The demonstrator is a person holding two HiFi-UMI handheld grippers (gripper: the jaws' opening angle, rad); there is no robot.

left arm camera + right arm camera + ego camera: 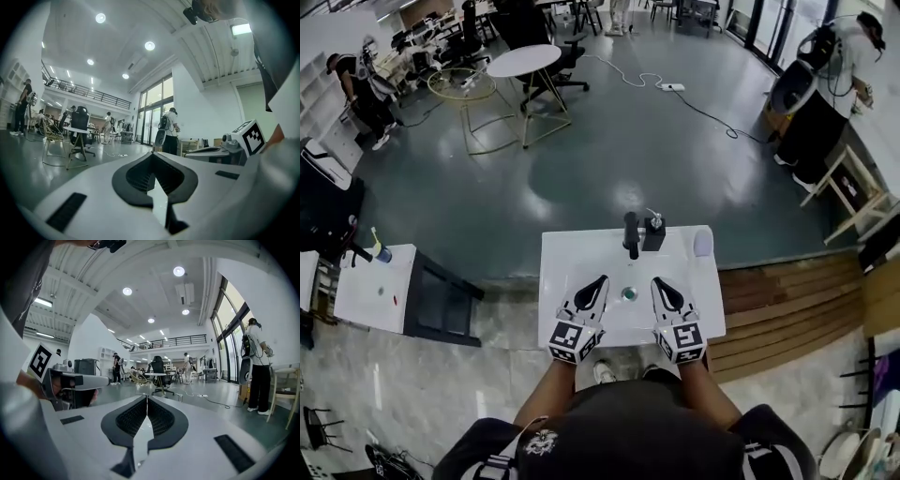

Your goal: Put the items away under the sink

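At far left, at about 9 o'clock from the tongs, a low white side cabinet [366, 291] carries a small blue cup with a toothbrush [382, 252], well apart from the work. The left gripper [600, 280] hovers over the white square sink unit [572, 253], jaws pressed together with nothing between them. Just beside its tips, at 3 o'clock, sits the round green drain [629, 293], between the two tongs. At 12 o'clock from the drain the black upright tap [631, 234] stands, and touching or just beside it on its right is the black boxy pump bottle [653, 233], upright, long axis vertical. The right gripper [659, 281] is likewise closed and empty. The bottle lies at its 12 o'clock, so this hand is likely the nearer. A pale oval pad [703, 244] lies at its 1 o'clock, near the back corner. The tap crowds the bottle's left flank. The space under the sink is hidden from above.
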